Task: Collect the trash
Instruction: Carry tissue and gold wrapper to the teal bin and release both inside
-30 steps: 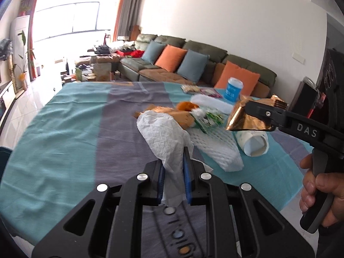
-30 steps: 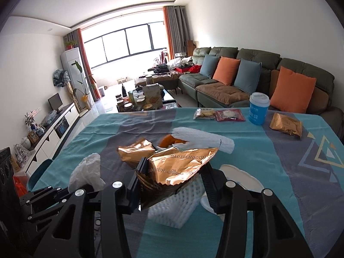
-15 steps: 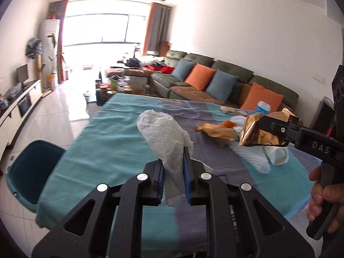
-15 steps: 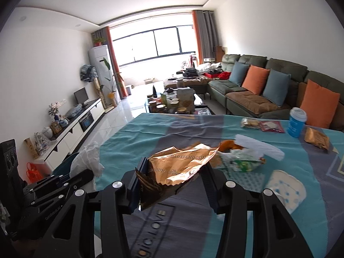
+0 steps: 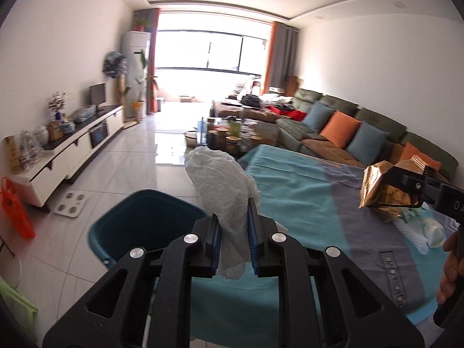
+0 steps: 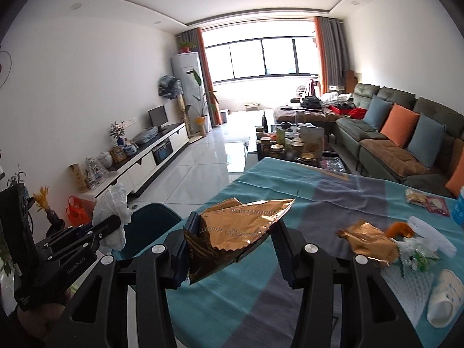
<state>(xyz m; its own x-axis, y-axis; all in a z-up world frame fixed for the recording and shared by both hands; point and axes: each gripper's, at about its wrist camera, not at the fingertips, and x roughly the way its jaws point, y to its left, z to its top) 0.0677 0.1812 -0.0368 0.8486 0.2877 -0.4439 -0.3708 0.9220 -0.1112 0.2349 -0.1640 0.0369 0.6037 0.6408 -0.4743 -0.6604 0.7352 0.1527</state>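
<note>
My left gripper (image 5: 232,233) is shut on a crumpled white paper towel (image 5: 223,182), held up just past the table's left edge, with a dark teal bin (image 5: 139,220) on the floor below and ahead. In the right wrist view that towel (image 6: 113,208) hangs at the left. My right gripper (image 6: 232,246) is shut on a gold foil snack wrapper (image 6: 240,226) above the teal and grey tablecloth (image 6: 333,200); the same wrapper (image 5: 380,191) shows at the right of the left wrist view. The bin (image 6: 148,226) sits left of the table.
More litter lies on the table at right: another gold wrapper (image 6: 368,240), an orange scrap (image 6: 400,229), white foam netting (image 6: 411,284), a white cup (image 6: 443,301), snack packets (image 6: 426,200). A white TV cabinet (image 5: 72,150) lines the left wall, a sofa (image 6: 406,133) the right.
Both grippers swung left with their loads, away from the table's litter. The teal bin and the floor came into view ahead of the left gripper.
</note>
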